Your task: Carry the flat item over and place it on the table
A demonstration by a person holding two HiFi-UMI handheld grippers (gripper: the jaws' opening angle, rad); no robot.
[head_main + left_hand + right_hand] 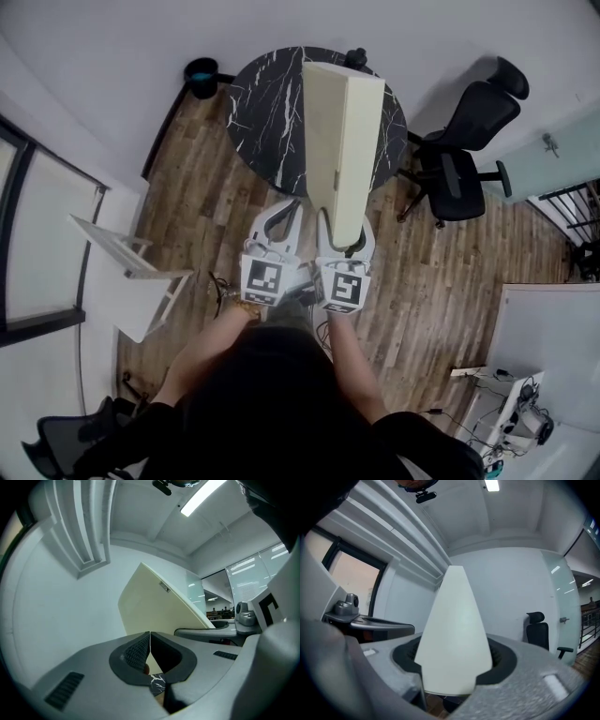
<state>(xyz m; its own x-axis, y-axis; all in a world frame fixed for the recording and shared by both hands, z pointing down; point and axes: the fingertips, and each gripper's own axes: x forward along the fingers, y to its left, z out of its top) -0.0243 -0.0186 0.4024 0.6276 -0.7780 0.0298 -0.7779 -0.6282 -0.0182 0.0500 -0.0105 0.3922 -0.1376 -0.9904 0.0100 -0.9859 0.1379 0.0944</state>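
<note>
- My right hand-held gripper (pixel 342 242) clamps the near end of the cream board (pixel 342 131). In the right gripper view its jaws press on both sides of the board.
- The board reaches away from me over the round black marble tabletop (pixel 262 112), and its far end lies near the tabletop's far rim. I cannot tell whether it touches the tabletop.
- My left hand-held gripper (pixel 281 220) is closed on nothing, pads together. It sits at the tabletop's near edge, just left of the board.
- A black chair (pixel 464 141) stands right of the tabletop.
- A dark bin (pixel 201 75) sits on the floor at the tabletop's far left.
</note>
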